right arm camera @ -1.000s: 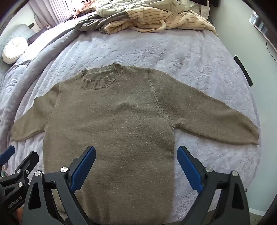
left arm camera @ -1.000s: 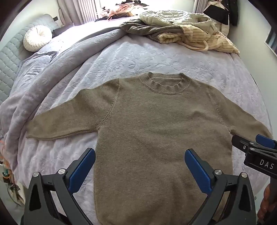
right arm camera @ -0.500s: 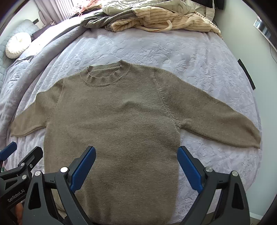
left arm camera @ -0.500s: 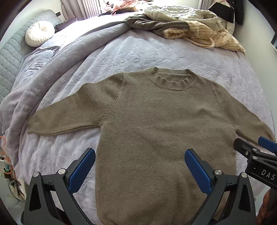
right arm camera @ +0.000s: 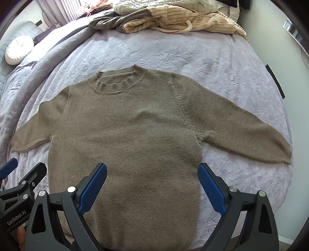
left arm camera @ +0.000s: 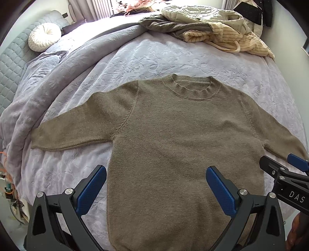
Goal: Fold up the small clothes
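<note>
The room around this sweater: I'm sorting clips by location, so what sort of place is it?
Most likely a home bedroom. The sweater lies on a bed with a lavender quilted bedspread, a round white cushion sits by a padded headboard, and loose clothes are piled beyond.

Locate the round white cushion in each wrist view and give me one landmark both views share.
Left wrist view: the round white cushion sits upper left, against the quilted headboard.
Right wrist view: the same cushion lies at the far left edge, smaller.
Shared landmark: the sweater's ribbed collar, right of centre in the left view, left of centre in the right view.
</note>
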`<state>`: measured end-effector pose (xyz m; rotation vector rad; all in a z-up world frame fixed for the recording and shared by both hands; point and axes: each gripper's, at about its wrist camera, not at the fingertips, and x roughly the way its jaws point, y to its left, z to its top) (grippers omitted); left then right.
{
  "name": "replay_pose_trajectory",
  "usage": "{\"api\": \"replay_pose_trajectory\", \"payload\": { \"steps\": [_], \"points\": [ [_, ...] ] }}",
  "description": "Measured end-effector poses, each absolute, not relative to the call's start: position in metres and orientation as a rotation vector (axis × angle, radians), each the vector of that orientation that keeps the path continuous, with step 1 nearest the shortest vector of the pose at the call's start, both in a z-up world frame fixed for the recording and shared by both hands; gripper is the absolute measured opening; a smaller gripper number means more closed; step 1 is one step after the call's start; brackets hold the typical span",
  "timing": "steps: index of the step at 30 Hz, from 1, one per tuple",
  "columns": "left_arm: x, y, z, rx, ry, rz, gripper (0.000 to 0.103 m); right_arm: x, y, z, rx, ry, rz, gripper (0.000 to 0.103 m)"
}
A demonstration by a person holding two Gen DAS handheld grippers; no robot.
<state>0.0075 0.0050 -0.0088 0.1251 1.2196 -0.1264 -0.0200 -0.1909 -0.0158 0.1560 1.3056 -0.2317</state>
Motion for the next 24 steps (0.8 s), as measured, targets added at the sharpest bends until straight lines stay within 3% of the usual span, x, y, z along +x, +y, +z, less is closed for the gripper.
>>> {"api": "replay_pose_trajectory", "payload": {
  "steps": [24],
  "points": [
    [0.0090, 0.0047, -0.0082, 0.122, 1.224, -0.120, 0.103, -0.0198, -0.1879, -0.0159, 0.149, 1.307, -0.235, 0.096]
  ]
}}
